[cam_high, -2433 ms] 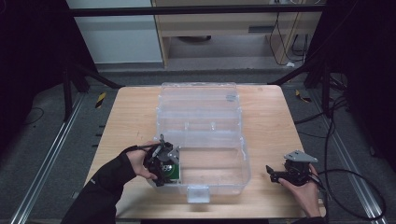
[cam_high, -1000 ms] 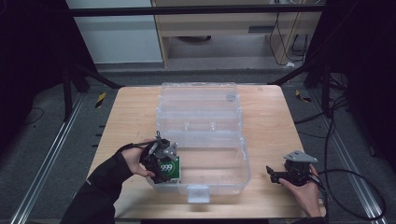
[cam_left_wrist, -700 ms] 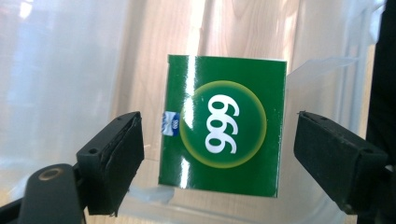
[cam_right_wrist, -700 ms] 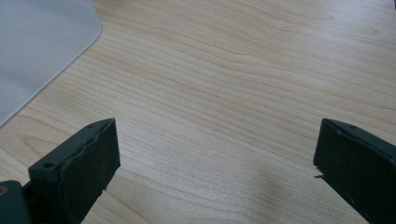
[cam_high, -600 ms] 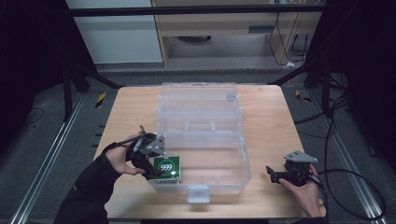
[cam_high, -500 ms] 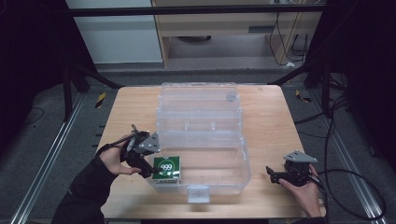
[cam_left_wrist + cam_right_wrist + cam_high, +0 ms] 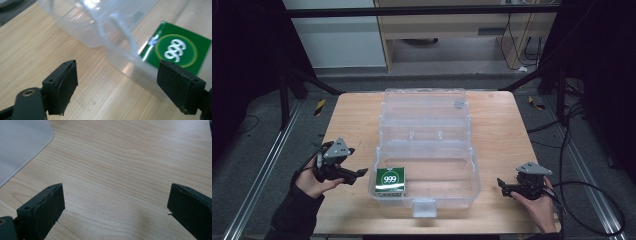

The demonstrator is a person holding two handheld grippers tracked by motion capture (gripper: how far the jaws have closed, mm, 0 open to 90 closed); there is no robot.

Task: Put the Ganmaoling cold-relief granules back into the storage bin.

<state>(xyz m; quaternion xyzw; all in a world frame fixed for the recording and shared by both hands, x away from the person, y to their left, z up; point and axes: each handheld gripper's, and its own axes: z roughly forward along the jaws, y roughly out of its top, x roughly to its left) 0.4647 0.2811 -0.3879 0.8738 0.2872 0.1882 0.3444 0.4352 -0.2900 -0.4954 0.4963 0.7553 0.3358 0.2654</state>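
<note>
Green box in clear bin, left gripper beside bin, released, empty, right gripper released on table

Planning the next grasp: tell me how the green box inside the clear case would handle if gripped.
The green box lies flat on its broad face in the clear case, so it should not roll or tip. It looks like thin printed carton, probably light and crushable under a hard squeeze. Its glossy face may slip against the pads.

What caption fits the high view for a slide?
Green box lies inside the open clear plastic case; left gripper open beside it, right gripper open on the wooden table.
</note>
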